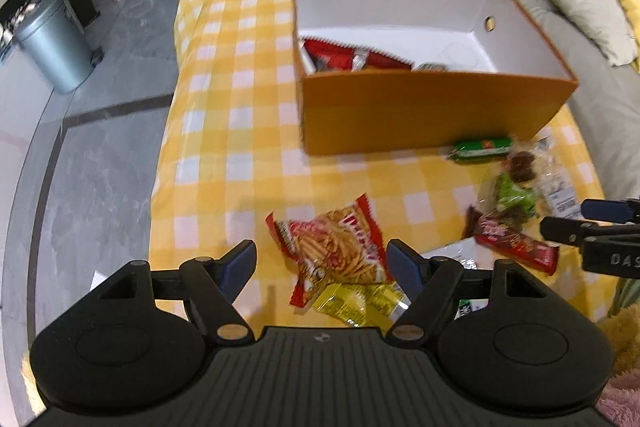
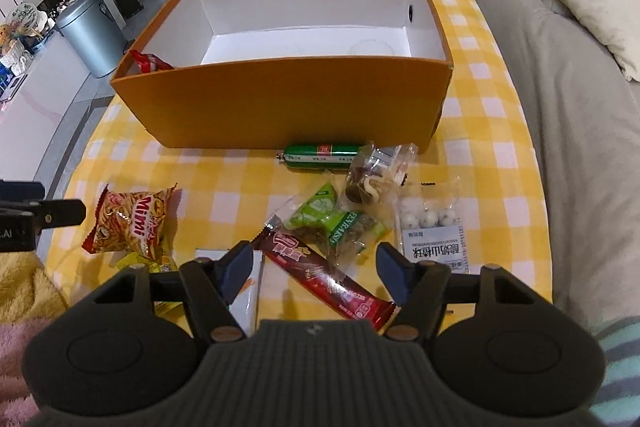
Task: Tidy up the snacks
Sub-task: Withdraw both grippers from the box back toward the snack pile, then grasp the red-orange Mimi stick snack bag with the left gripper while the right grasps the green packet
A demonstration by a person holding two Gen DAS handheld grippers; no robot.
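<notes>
While a few red packets already lie in the orange box (image 1: 436,107), most snacks wait on the worktop (image 1: 224,163): the Mimi bag (image 2: 134,223), green sausage (image 2: 322,155) and chocolate bar (image 2: 328,281). Both left tongs (image 1: 321,265) and right tongs (image 2: 314,267) gape wide, empty.

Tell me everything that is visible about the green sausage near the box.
The green sausage is a short tube in shiny green film with a red and white label at its middle and a pinched, clipped end on the left. It lies flat on the yellow checked tablecloth, along the front wall of the orange box. Its right end meets a clear snack bag. No gripper touches it.
</notes>
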